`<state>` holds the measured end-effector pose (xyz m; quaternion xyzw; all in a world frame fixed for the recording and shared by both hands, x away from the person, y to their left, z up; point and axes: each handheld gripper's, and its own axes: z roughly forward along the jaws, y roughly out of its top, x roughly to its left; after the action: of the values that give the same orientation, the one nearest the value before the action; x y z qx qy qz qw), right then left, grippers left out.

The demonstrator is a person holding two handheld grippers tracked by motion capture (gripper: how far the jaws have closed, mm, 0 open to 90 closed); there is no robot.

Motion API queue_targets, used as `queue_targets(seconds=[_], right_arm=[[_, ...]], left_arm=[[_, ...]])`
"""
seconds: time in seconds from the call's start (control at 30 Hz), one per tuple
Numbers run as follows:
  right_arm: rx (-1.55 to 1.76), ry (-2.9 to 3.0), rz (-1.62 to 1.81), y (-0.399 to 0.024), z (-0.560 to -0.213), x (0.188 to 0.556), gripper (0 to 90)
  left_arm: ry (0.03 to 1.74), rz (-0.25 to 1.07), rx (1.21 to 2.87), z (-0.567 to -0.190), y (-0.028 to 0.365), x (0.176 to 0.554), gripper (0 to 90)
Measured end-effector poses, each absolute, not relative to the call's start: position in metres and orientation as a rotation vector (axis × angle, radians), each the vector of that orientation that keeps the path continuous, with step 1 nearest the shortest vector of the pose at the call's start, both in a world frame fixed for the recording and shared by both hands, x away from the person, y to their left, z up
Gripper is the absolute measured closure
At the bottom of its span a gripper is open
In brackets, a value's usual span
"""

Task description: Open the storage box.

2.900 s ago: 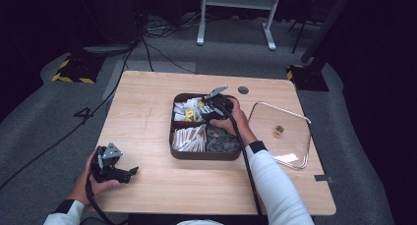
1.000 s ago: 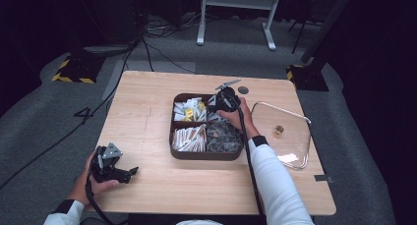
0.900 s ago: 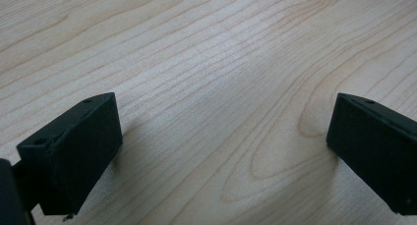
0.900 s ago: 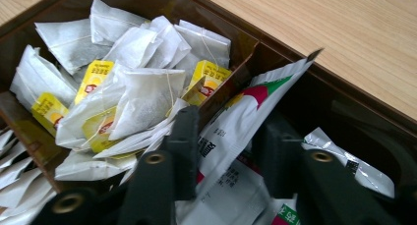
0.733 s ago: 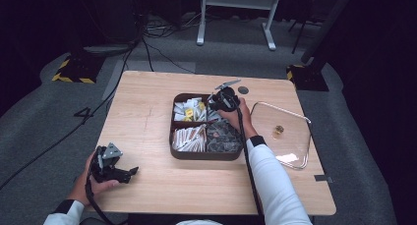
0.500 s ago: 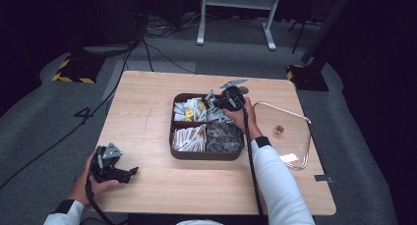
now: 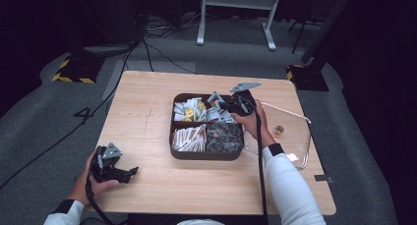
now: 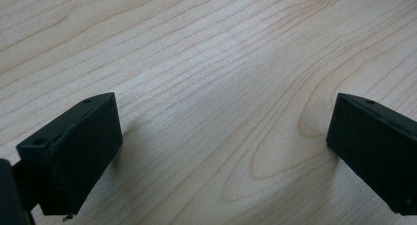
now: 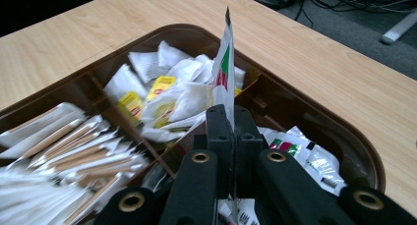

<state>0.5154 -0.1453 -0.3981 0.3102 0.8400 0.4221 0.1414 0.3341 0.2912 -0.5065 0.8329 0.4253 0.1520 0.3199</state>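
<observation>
Near left: left gripper (image 7: 129, 172) rests on the bare table (image 7: 147, 107), jaws wide apart, nothing between them; the left gripper view shows wood grain between the two black jaws.

Middle: brown divided tray (image 7: 206, 154). Near-left compartment holds long brown-and-white sachets (image 7: 189, 138); near-right holds dark packets (image 7: 223, 136); far-left holds white and yellow tea-bag packets (image 7: 189, 108).

Right gripper (image 9: 231, 118) has just been closing and is now clamped on a small white packet (image 9: 223, 63) with a green and red mark, pinched by its lower edge. The packet stands upright above the far-right part of the tray, clear of the other packets.

Handling, judged: very light, thin, limp paper or foil; flexes rather than resists. Slick surface, so an edge pinch could slip or tear. A hold deeper into the flat body looks safer than the corner.

Writing: print on packets too small to read; no brand legible.

Far right: clear lid (image 7: 295, 136) lies flat on the table beside the tray.
</observation>
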Motion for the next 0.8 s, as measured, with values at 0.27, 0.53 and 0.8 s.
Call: queue_targets(seconds=[0.27, 0.53, 0.8], right_arm=[[0.806, 2.453, 1.238, -0.154, -0.391, 0.491, 89.0], [0.731, 2.461, 1.259, -0.171, -0.385, 0.465, 89.1], [0.67, 2.466, 1.285, -0.185, -0.381, 0.439, 89.0]], left_arm=[[1.115, 0.399, 2.191, -0.506, 0.291, 0.334, 0.5], [1.116, 0.398, 2.19, -0.506, 0.291, 0.334, 0.5], [1.114, 0.397, 2.191, -0.506, 0.291, 0.334, 0.4]])
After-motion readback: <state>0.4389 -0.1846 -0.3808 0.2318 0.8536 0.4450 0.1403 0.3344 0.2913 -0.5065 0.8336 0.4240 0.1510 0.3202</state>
